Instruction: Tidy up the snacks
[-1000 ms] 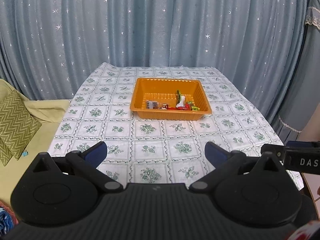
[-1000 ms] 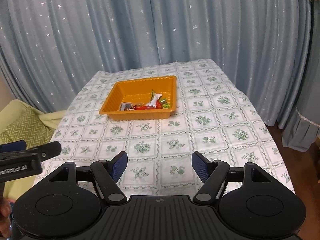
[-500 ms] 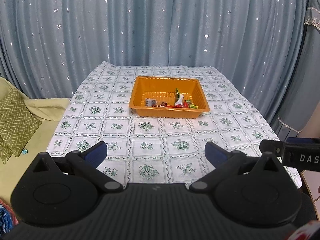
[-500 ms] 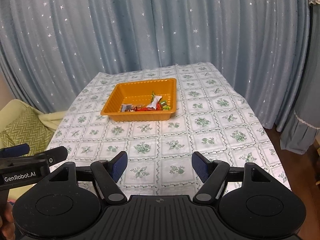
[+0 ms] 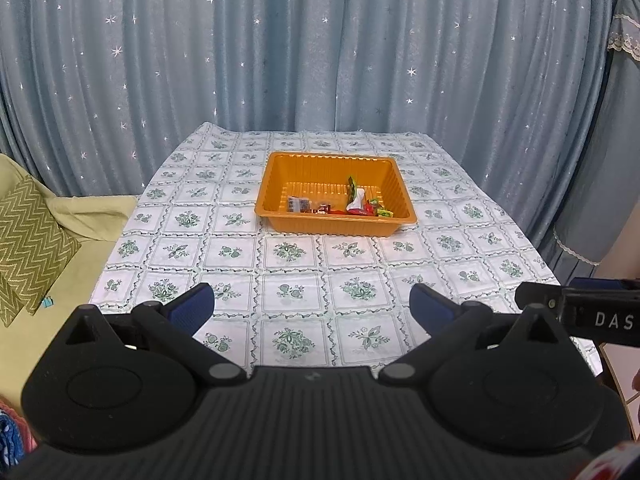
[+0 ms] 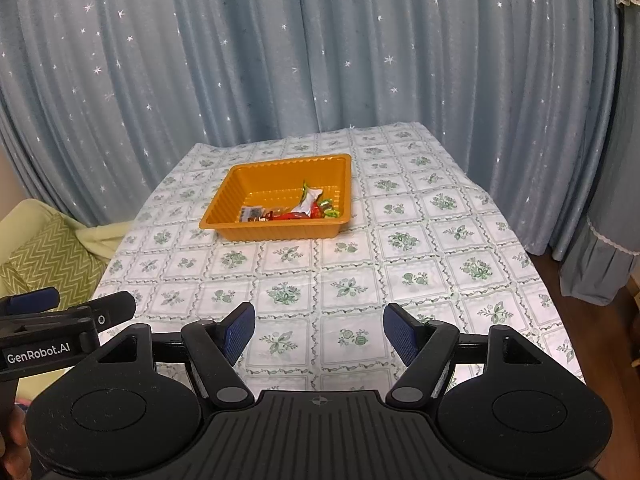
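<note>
An orange tray (image 5: 276,184) (image 6: 236,188) stands far back on the floral tablecloth. Several small wrapped snacks (image 5: 360,204) (image 6: 304,208) lie in its near right part, red, green and white, with a dark packet (image 5: 298,203) to their left. My left gripper (image 5: 311,308) hangs open over the table's near edge with nothing between its blue pads. My right gripper (image 6: 319,332) is likewise open and empty, well short of the tray. Each gripper shows at the side of the other's view.
The tablecloth (image 5: 304,276) covers the table and hangs over its edges. A yellow-green couch with a zigzag cushion (image 5: 28,236) stands to the left. Blue starred curtains (image 5: 320,48) close off the back. Floor (image 6: 600,360) shows on the right.
Both views have shifted slightly between the frames, so the tray sits a little higher and farther off. The jaws of both grippers stay as they were.
</note>
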